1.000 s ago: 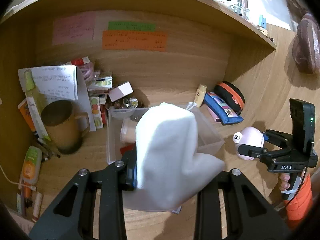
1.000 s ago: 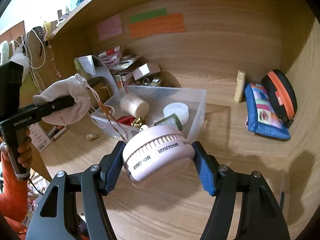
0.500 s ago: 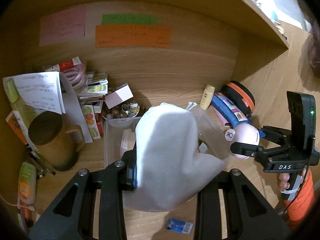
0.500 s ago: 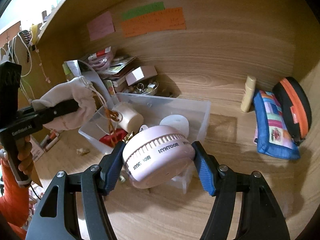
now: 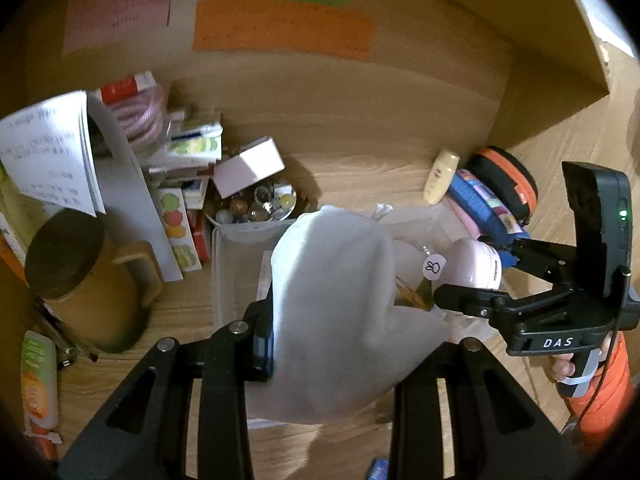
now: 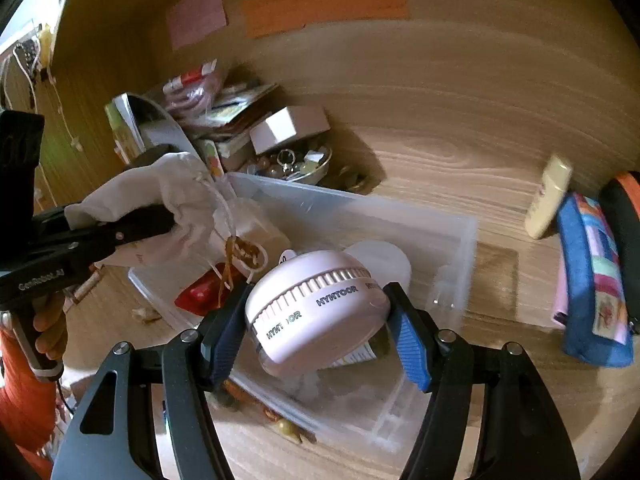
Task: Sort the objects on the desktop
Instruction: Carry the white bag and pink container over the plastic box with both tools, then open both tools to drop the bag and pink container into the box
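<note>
Wood-grain counter (image 6: 460, 128) and a matching back wall with pink, green and orange paper notes (image 5: 280, 28) are framing everything. Between the right gripper (image 6: 316, 320) jaws, a round pink device (image 6: 316, 304) lettered HYNTOOR is sitting clamped – the blue pads are pressing on its two sides, jaws standing roughly half open around it. It is hanging just above the clear plastic bin (image 6: 448, 248). That bin is holding a white round tub, a red item, a cream cylinder and a small labelled jar partly hidden under the device. Left of it, the left gripper (image 5: 340, 344) is pinching a white cloth drawstring pouch (image 5: 336, 300) in nearly closed jaws; the pouch is dangling over the bin's left end, its cords trailing down inside. Behind the bin, a small dish of beads and trinkets (image 6: 296, 162) is resting beside a white box (image 6: 288, 128). Farther right, a cream tube (image 6: 548, 196), a blue patterned pouch (image 6: 592, 280) and an orange-trimmed black case (image 5: 504, 176) are lying together. At far left, a brown mug (image 5: 80, 280) is standing by stacked papers.
</note>
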`<state>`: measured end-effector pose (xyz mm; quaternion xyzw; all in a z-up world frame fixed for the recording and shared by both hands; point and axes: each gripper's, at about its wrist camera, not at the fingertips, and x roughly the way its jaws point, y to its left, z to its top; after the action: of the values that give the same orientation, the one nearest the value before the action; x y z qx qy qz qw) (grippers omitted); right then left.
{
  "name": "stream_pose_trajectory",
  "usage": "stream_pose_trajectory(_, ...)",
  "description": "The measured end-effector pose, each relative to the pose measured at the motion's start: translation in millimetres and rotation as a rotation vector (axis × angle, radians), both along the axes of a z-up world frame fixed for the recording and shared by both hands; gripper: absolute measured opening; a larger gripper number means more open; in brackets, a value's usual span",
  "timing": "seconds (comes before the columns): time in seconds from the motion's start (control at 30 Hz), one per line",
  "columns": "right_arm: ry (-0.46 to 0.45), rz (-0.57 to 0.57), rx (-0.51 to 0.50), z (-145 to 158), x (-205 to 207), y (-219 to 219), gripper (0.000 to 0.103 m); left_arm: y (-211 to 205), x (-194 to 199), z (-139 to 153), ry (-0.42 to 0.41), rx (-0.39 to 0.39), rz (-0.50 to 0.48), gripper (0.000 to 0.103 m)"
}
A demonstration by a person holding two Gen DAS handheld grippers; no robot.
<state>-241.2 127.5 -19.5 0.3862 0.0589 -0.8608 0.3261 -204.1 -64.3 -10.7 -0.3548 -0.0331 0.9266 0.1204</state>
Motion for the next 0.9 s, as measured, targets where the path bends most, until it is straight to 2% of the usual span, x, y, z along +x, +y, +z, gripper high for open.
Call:
stream_pose_trajectory(0.2,-0.011,0.040,0.057,-8.8,-7.8,-18.3,0.063,-4.5,-14.2,-14.1,-0.030,0.026,-0.014,0.031)
stream_pose_trajectory(0.53,0.006,0.080,0.165,-21.3,-12.1,-46.4,0.063,2.1,-28.1,-27.4,-0.024,0.008,-0.045,0.035)
stream_pose_trajectory(0.77,-0.016,0.086,0.189,-29.0,-15.0,-51.9,0.063,-5.0,-35.3,-38.1,-0.055,0.051,-0.063,0.037)
stream_pose_trajectory(0.9,-0.023,0.094,0.226,-31.1,-14.7,-58.9,0.063,-2.7,-33.5,-40.7,-0.052,0.034,-0.072,0.039)
